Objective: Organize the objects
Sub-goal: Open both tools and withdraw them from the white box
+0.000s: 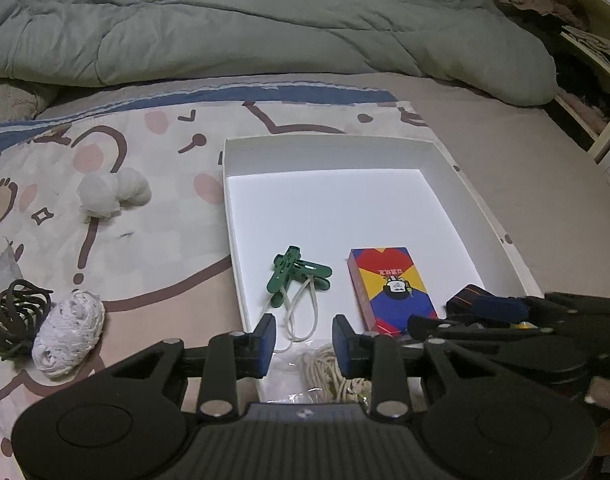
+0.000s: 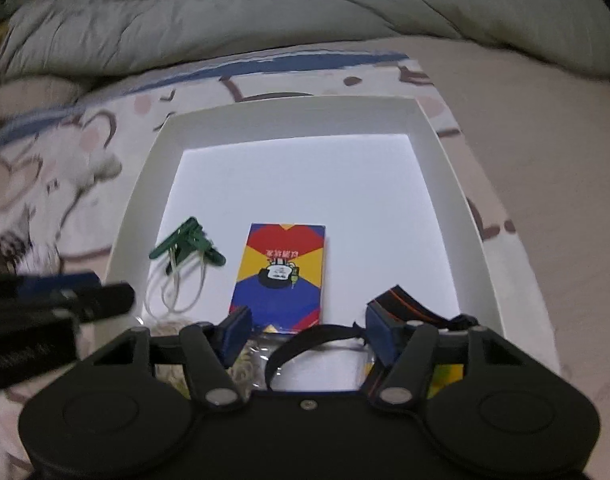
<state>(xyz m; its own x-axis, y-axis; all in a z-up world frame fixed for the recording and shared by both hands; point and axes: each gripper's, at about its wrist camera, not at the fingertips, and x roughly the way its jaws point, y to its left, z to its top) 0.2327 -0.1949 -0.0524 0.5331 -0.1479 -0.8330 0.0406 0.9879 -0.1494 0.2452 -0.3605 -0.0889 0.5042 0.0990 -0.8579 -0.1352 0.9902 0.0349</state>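
Both tools wide open w/ nothing held: left tool (image 1: 304, 346) over cord bundle (image 1: 329, 376), right tool (image 2: 309, 338) over black strap (image 2: 305, 340) in white box (image 2: 445, 148).

— Home or workplace?
— Home; a bedroom. Rumpled grey-green quilt (image 1: 265, 20) heaped across a bed, cartoon-printed sheet (image 1: 145, 216) spread flat underneath.
— Anything else domestic?
— Household odds and ends on the sheet: balled white socks (image 1: 113, 192), coiled dark cord (image 1: 15, 316). Pale wooden furniture (image 1: 585, 40) just beside the bed on the right, holding crumpled things too dim to make out.
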